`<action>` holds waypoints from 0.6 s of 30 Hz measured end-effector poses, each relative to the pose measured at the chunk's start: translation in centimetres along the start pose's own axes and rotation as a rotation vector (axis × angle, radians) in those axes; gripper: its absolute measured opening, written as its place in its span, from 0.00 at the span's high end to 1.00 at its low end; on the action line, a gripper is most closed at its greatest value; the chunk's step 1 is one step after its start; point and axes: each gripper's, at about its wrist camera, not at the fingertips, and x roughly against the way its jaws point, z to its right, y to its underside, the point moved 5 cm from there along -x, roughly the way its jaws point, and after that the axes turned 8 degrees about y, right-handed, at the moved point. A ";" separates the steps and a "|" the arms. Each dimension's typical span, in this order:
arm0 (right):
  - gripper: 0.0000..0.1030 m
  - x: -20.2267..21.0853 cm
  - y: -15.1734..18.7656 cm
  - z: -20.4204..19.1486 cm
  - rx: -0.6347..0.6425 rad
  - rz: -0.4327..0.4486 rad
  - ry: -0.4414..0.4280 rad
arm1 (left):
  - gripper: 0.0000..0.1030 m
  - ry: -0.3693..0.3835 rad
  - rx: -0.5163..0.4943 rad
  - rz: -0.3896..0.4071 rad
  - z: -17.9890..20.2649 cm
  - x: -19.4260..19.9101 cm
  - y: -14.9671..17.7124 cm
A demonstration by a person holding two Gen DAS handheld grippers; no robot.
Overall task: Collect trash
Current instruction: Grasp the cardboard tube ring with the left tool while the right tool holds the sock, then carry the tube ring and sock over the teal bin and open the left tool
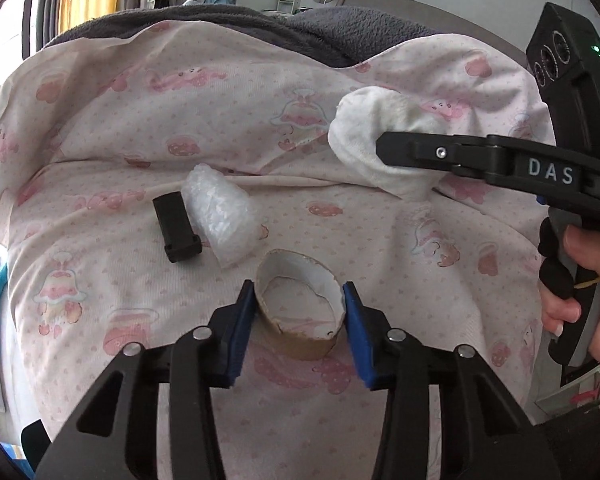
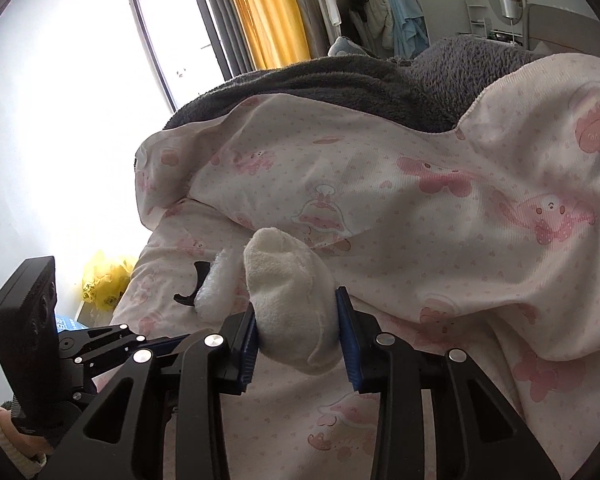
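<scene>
Between the blue pads of the left gripper (image 1: 299, 312) sits a torn brown cardboard tube stub (image 1: 300, 312), pinched across its thin, crushable wall. Just beyond, slightly left, lie a crumpled bubble-wrap wad (image 1: 224, 216) and a black plastic clip (image 1: 176, 226). The right gripper (image 2: 298, 328) clamps a soft white cloth wad (image 2: 290, 304), light and compressible.

One cardboard ring (image 1: 300, 308), one bubble-wrap wad (image 1: 224, 220), one white cloth (image 1: 380, 140), one black clip (image 1: 176, 226).

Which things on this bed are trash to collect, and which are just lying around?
Trash:
cardboard tube, between the left gripper fingers
white wad, in the right gripper
bubble wrap

Probably lying about:
black clip
quilt
grey blanket
</scene>
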 end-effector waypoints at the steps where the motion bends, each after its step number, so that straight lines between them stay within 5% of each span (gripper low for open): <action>1: 0.65 0.1 -0.1 -0.2 0.000 0.000 -0.004 | 0.55 0.004 0.001 0.001 0.0 0.0 -0.1; 7: 0.65 0.2 -0.6 -1.8 0.013 0.004 -0.029 | 0.55 0.039 -0.026 0.019 0.2 1.7 0.0; 18: 0.65 1.5 -1.8 -5.8 0.035 0.034 -0.087 | 0.55 -0.009 -0.002 0.071 -2.3 5.1 0.1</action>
